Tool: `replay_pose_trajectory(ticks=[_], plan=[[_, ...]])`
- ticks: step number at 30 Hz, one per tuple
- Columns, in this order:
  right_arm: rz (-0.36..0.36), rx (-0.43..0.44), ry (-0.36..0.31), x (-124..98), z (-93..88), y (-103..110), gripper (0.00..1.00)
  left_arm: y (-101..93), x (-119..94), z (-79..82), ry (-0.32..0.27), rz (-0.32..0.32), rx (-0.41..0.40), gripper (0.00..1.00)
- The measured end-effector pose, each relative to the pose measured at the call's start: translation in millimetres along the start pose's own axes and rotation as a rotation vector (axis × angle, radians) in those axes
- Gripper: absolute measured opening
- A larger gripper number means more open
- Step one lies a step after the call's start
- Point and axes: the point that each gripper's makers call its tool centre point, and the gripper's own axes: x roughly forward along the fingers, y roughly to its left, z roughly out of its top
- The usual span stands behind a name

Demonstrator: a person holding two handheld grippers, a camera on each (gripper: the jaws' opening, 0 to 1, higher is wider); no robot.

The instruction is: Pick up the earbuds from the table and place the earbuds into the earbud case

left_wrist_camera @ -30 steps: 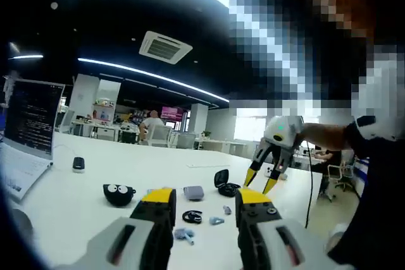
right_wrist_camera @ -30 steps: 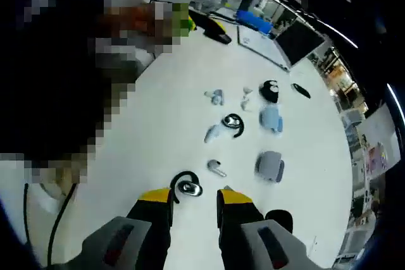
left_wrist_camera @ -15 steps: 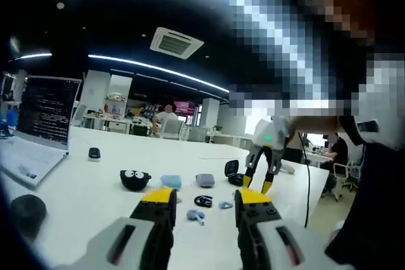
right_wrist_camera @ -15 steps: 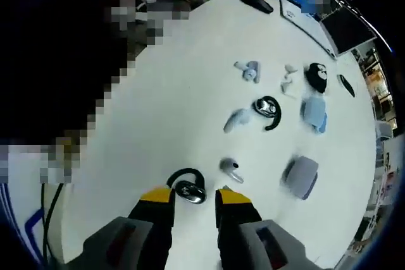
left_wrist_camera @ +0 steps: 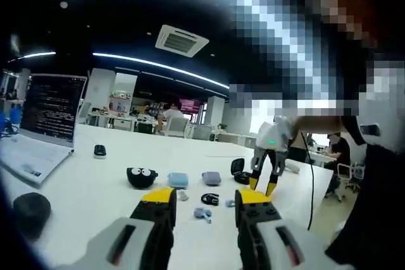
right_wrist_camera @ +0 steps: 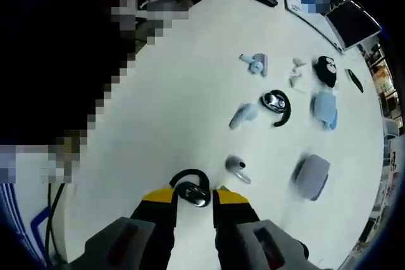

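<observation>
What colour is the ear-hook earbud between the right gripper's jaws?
Black, with a shiny silver body; the ear-hook earbud shows best in the right gripper view.

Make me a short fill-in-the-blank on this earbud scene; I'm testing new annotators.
1. The right tool has a ____ ear-hook earbud between its tips.
2. The open laptop stands at the ____ of the left gripper view.
3. The table is ____ in colour.

Missing words: black; left; white

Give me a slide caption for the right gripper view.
Right gripper poised around a black ear-hook earbud on the white table.
</observation>
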Motion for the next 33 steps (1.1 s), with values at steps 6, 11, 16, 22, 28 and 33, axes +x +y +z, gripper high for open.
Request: replay_pose_trajectory(ticks=[6,11,16,22,28,33], plan=[[0.000,-0.004,-0.022,3.1,-3.2,5.8,0.15,-3.9,2.9,-2.4,0.004,-0.014,0.001,0.38],[-0.053,0.010,-0.049,2.0,-1.6,6.2,0.12,-5.8,7.1,-8.2,0.012,-0.027,-0.007,0.38],[-0.115,0.051,-0.092,1.7,-1.7,9.1,0.12,-6.0,13.3,-15.1,0.025,-0.044,-0.021,0.38],[-0.162,0.036,-0.095,1.7,0.1,11.2,0.14,-3.5,19.3,-18.9,0.033,-0.054,-0.033,0.38],[-0.177,0.016,-0.093,1.7,1.6,11.4,0.15,-4.0,22.3,-20.0,0.034,-0.059,-0.036,0.38],[-0.194,-0.034,-0.101,2.0,6.0,6.5,0.15,-4.6,27.2,-24.3,0.040,-0.065,-0.051,0.38]])
